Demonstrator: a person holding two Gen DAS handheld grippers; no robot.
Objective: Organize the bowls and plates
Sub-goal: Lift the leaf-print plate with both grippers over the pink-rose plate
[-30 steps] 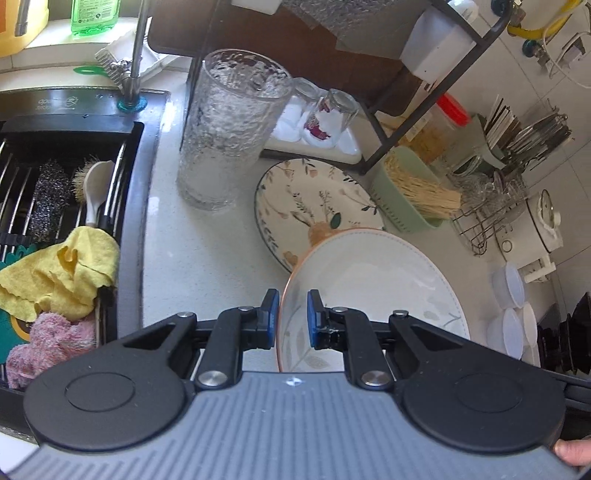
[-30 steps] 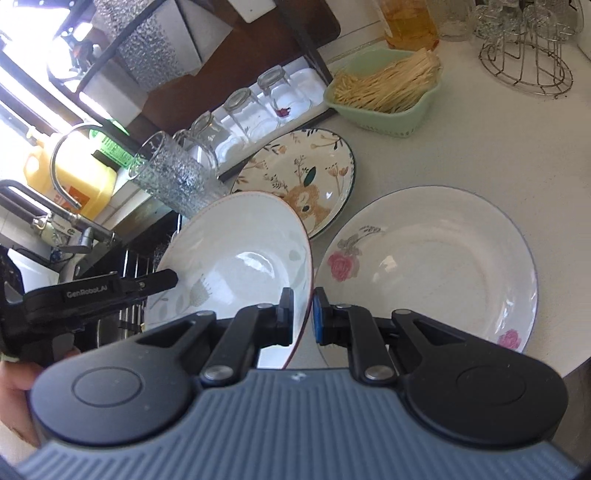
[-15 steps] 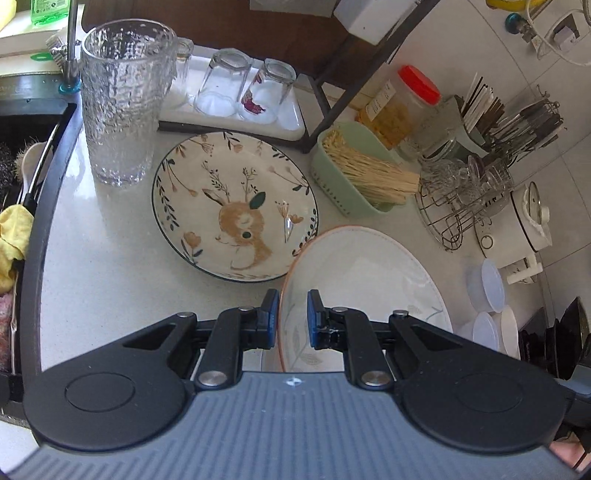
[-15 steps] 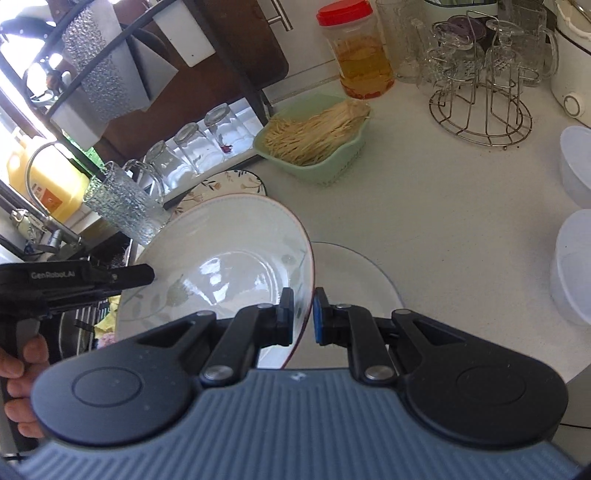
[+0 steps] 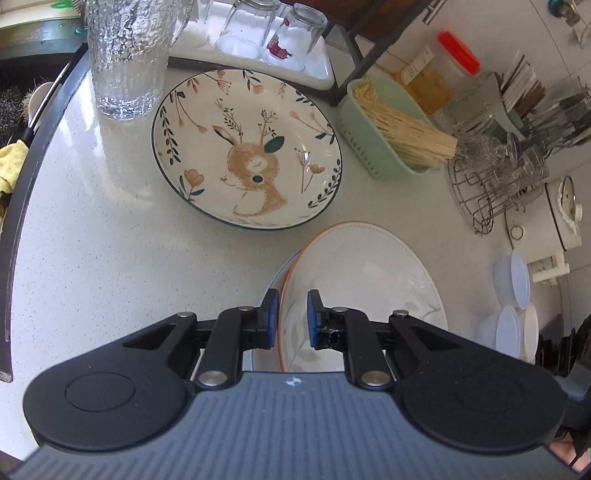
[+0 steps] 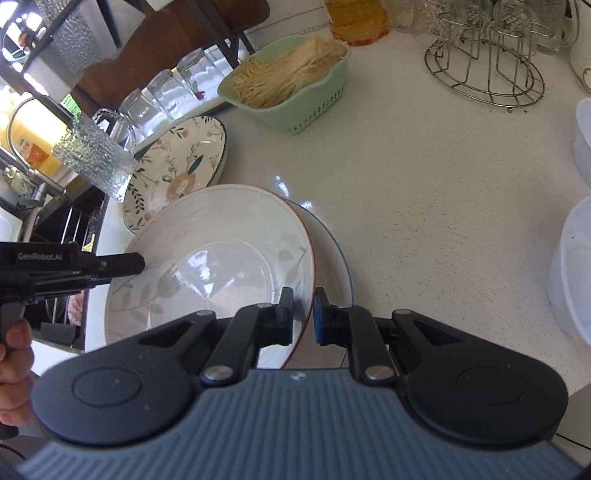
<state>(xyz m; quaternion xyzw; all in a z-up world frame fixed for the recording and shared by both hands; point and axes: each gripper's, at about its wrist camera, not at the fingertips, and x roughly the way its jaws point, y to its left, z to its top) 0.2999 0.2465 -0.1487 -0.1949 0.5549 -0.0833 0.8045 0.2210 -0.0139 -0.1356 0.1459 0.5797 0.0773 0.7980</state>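
A white plate with an orange rim and grey leaf print [image 5: 369, 280] [image 6: 221, 258] is held at opposite rims by both grippers. My left gripper [image 5: 290, 319] is shut on its near rim; it also shows in the right wrist view [image 6: 122, 264]. My right gripper [image 6: 303, 317] is shut on the other rim. The plate sits low over a blue-rimmed white plate [image 6: 338, 258] [image 5: 280, 269] on the counter; whether they touch I cannot tell. A deer-pattern plate [image 5: 247, 147] [image 6: 177, 166] lies beyond on the counter.
A textured glass pitcher [image 5: 129, 55], upturned glasses on a white tray [image 5: 273, 33], a green basket of sticks [image 5: 391, 129] [image 6: 291, 81], a wire glass rack [image 5: 495, 184] [image 6: 487, 55], white lidded tubs [image 5: 513, 295] [image 6: 576, 273] and the sink [image 5: 14, 110] surround the plates.
Both grippers carried the orange-rimmed plate rightward from beside the sink and lowered it over the blue-rimmed plate, which it now mostly covers. The deer plate is uncovered.
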